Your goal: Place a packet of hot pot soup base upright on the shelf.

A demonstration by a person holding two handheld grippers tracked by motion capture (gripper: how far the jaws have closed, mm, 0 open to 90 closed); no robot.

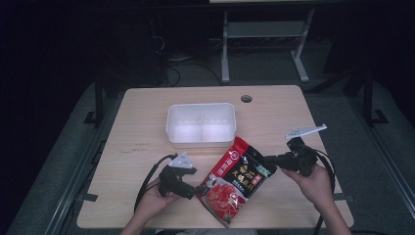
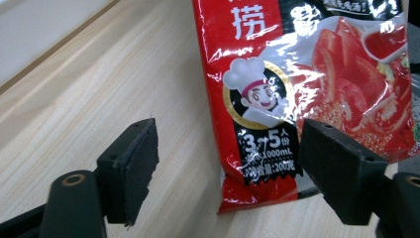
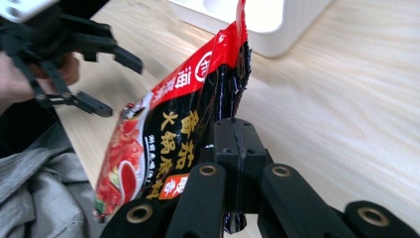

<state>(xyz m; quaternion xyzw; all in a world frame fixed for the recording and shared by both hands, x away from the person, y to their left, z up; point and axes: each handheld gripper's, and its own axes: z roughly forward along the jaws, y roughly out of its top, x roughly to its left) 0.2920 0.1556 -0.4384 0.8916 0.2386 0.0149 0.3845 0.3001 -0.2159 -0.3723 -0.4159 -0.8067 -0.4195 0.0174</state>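
Above wooden table (image 1: 147, 127): right gripper (image 1: 268, 160) pinches glossy red-black foil sauce pouch (image 1: 235, 181) edge, presenting it; left gripper (image 1: 198, 188) spread, ready to grasp.

A light wooden table (image 1: 147, 147) is seen at the centre of the frame, a round hole (image 1: 246, 98) cut near its upper edge. A white plastic container (image 1: 201, 125) is set on it, above centre.
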